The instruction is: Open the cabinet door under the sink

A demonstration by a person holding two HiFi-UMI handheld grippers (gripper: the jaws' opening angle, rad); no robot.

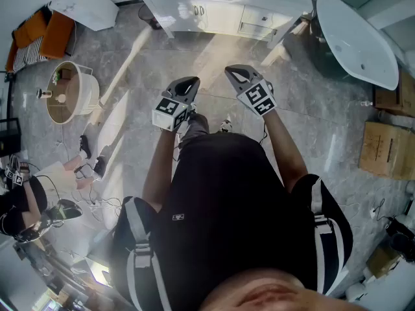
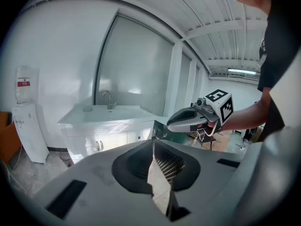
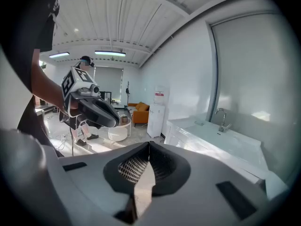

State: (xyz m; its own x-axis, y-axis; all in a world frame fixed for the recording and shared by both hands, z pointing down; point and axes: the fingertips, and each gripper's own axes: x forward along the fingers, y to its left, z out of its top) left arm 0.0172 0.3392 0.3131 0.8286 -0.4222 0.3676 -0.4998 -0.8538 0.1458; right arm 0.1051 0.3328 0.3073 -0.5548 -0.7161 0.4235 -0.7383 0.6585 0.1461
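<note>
Cabinet doors (image 1: 194, 11) under the sink (image 2: 106, 113) are shut and stand well ahead of the person, across open floor (image 1: 311, 109). Their paired handles (image 1: 198, 10) run upright. The left gripper (image 1: 187, 86) and right gripper (image 1: 238, 75) both point that way, jaws pressed together on nothing. The left looks better lined up with the handles. Neither is within reach.

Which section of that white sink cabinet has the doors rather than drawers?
The door section is at the head view's left, below the tap: two upright handles sit side by side. The other section has stacked fronts, seemingly drawers.
</note>
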